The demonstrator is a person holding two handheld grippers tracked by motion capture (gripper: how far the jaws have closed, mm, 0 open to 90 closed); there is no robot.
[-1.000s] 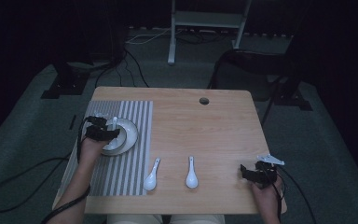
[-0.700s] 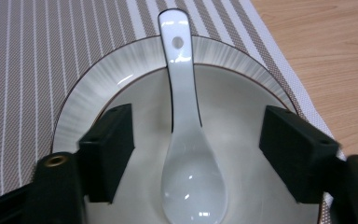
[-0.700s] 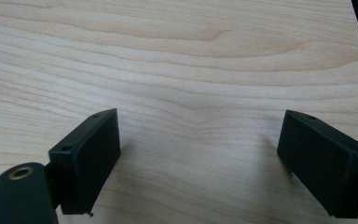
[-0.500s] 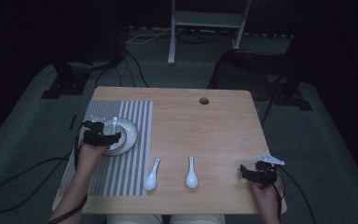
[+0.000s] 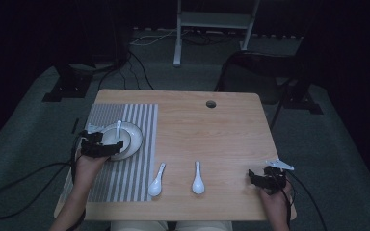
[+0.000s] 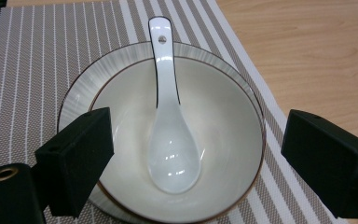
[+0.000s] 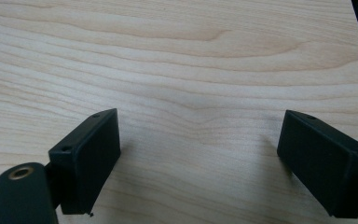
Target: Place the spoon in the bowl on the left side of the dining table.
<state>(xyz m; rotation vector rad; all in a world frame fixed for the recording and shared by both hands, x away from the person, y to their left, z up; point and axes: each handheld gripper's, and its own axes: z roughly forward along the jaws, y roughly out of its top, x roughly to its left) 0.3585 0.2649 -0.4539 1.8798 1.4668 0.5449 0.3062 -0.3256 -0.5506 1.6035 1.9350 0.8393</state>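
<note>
Glazed white ceramic soup spoon lies in the ribbed white bowl, frame centre: slippery, brittle, best pinched by its handle. Left gripper, just opened, holds nothing; right gripper is open too.

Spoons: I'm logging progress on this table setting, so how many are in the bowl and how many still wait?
Done: one spoon lies in the bowl on the striped mat. In hand: nothing; the left tool has just been opening, with no pad pressing on the spoon below, and the right tool is open over bare table. Left: two spoons near the table's front edge.
</note>
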